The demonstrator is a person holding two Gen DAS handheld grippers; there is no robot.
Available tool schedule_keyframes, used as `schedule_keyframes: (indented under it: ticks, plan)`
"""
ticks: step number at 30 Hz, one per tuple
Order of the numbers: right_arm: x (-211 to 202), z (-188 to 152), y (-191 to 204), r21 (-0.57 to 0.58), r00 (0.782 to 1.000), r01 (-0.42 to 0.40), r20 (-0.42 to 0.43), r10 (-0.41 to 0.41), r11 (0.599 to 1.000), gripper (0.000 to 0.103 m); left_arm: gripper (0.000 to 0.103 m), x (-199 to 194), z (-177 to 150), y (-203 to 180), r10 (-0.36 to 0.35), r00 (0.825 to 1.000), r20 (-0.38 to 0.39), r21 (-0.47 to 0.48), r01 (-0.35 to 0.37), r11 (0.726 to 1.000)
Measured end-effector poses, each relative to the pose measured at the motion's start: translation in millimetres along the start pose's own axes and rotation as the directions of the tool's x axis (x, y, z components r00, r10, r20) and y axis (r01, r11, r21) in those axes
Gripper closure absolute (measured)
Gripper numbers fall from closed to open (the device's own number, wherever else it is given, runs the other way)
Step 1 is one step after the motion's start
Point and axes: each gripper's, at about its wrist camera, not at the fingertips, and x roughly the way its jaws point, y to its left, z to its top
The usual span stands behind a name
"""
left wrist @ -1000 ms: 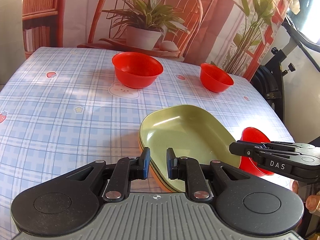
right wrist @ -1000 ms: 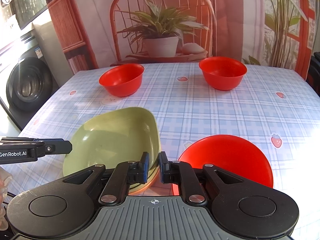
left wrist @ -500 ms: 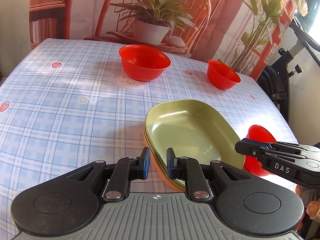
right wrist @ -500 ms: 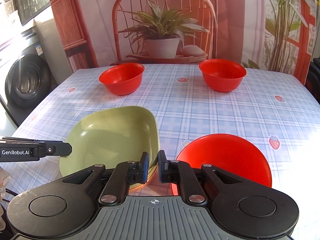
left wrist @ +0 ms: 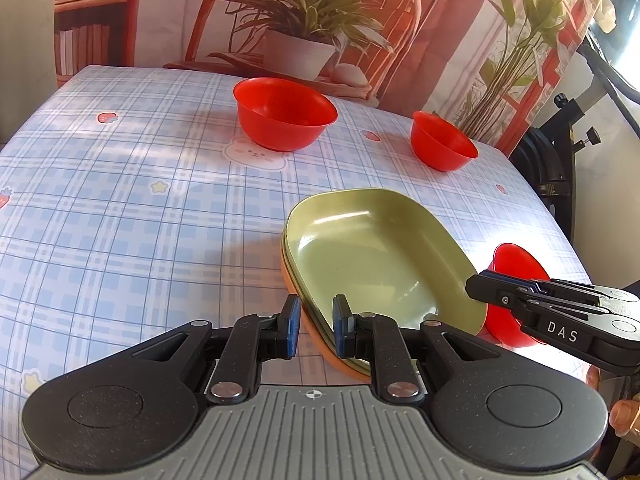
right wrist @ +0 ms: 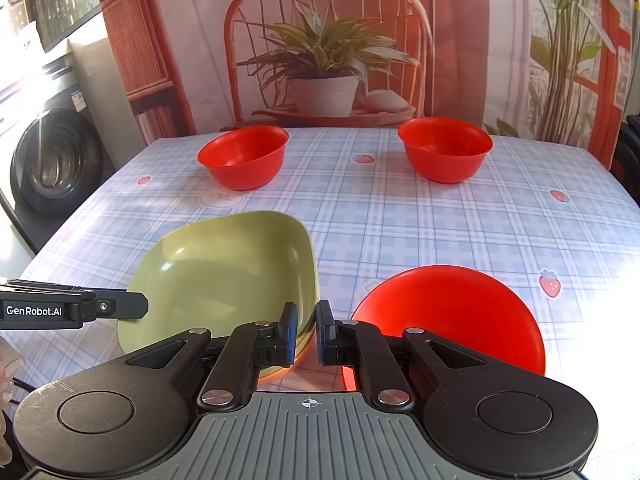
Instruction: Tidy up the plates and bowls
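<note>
A green oval plate [left wrist: 380, 256] [right wrist: 224, 272] lies nested on an orange plate [left wrist: 312, 330] near the table's front edge. My left gripper [left wrist: 316, 326] is shut on the stack's near rim. My right gripper [right wrist: 307, 334] is shut on the stack's right rim, and its tip [left wrist: 476, 286] shows beside the green plate in the left wrist view. The left gripper [right wrist: 140, 306] reaches the stack's left side in the right wrist view. A flat red plate [right wrist: 452, 312] [left wrist: 516, 256] lies just right of the stack. Two red bowls [right wrist: 244, 156] [right wrist: 446, 148] stand upright at the back.
The table has a blue checked cloth [right wrist: 420, 224] with open room between the stack and the bowls [left wrist: 284, 120] [left wrist: 442, 142]. A printed backdrop hangs behind the far edge. A washing machine [right wrist: 52, 160] stands off the left side and black equipment [left wrist: 556, 160] off the right.
The left wrist view has shifted slightly, and the plate stack sits a little further right in it. The right wrist view is almost unchanged. Both grippers stay on the rim.
</note>
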Motion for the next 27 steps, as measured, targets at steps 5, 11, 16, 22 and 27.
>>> schedule_keyframes:
  ticks: [5, 11, 16, 22, 27]
  plan:
    - [0.6, -0.5, -0.7, 0.007, 1.000, -0.004, -0.001, 0.004, 1.000, 0.094, 0.085, -0.2, -0.7, 0.7, -0.003, 1.000, 0.002, -0.005, 0.003, 1.000]
    - [1.5, -1.6, -1.5, 0.016, 1.000, -0.008, -0.003, 0.008, 1.000, 0.094, 0.085, -0.9, -0.3, -0.3, 0.000, 1.000, 0.002, 0.002, 0.000, 1.000]
    - [-9.2, 7.2, -2.9, 0.043, 0.999, -0.033, 0.033, 0.032, 0.999, 0.089, 0.083, -11.0, 8.1, 5.0, 0.009, 0.999, 0.038, -0.016, -0.009, 1.000]
    - [-18.2, 30.5, -4.7, 0.061, 0.996, -0.058, 0.072, 0.053, 0.996, 0.089, 0.083, -28.0, 33.0, 15.3, 0.006, 0.994, 0.111, -0.009, -0.005, 1.000]
    - [-18.5, 56.3, -5.1, 0.050, 0.994, -0.055, 0.098, 0.050, 0.997, 0.089, 0.083, -39.8, 64.0, 29.2, 0.010, 0.986, 0.164, 0.009, -0.012, 1.000]
